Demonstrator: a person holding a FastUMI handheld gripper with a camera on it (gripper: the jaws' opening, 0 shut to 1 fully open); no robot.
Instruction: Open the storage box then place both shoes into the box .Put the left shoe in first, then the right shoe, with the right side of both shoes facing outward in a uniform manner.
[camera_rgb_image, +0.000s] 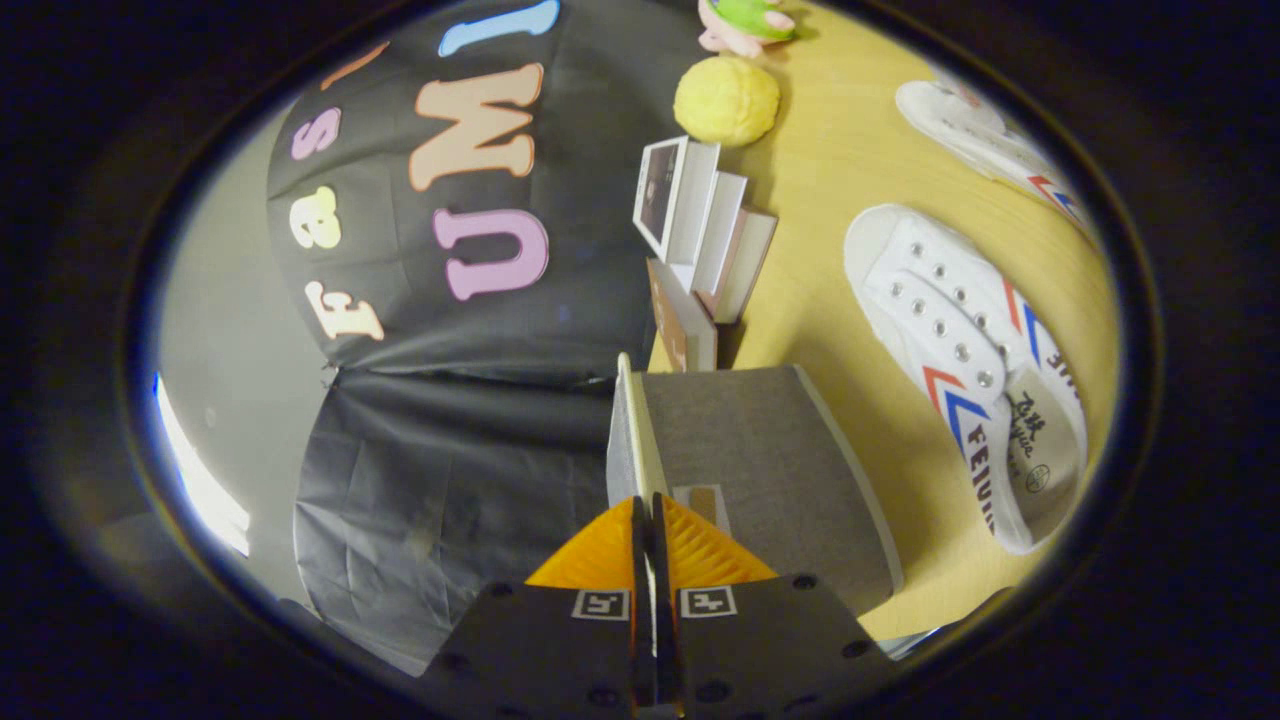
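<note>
The view is rolled sideways, so the wooden table (850, 180) stands to the right of the fingers. My gripper (646, 515) is shut on the thin lid (628, 430) of the grey storage box (770, 470). The lid shows edge-on and runs forward from between the orange fingers (600, 560); it is lifted off the box's grey side. Two white shoes with red and blue chevrons lie on the table beyond the box. The nearer shoe (960, 360) lies just past the box, its opening and laces facing me. The farther shoe (985, 140) lies behind it.
A short row of books (705, 230) stands just ahead of the box. Past them sit a yellow bumpy ball (727, 100) and a green and pink soft toy (750, 22). The black booth wall (450, 420) hangs close behind the box.
</note>
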